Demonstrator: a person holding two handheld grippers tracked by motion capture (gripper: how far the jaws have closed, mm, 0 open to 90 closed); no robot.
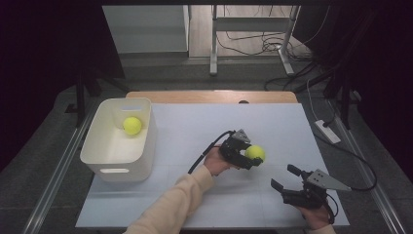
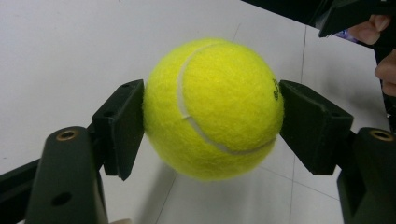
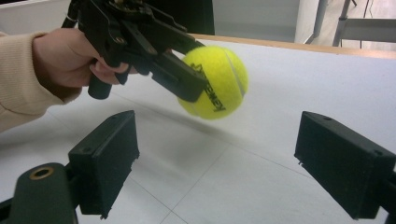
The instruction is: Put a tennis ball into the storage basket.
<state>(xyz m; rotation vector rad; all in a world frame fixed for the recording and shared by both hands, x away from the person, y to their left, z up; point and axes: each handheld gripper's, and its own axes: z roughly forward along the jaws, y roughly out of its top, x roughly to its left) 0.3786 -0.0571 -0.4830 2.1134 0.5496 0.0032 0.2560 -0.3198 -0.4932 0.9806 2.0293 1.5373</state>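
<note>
Nearest to me, my right hand-held gripper (image 1: 285,179) rests low at the near right of the desk (image 1: 195,126), its jaws spread wide with nothing between them. In the right gripper view those two black pads frame bare white desk.

A little farther out, near the middle of the desk, my left hand-held gripper (image 1: 254,157) is clamped on a yellow tennis ball (image 1: 255,152). The left gripper view shows the pads pressing the ball (image 2: 212,109) on opposite sides, roughly across its middle, and the shadow beneath suggests it is clear of the desk. I judge the ball light and springy, with a felt nap that gives the pads good bite, so it should not slip. It will squash a little, and a hold off the widest line could squeeze it out, so gripping across the equator is right.

Farthest, at the left, a white plastic bin (image 1: 97,163) holds a second tennis ball (image 1: 132,125).
</note>
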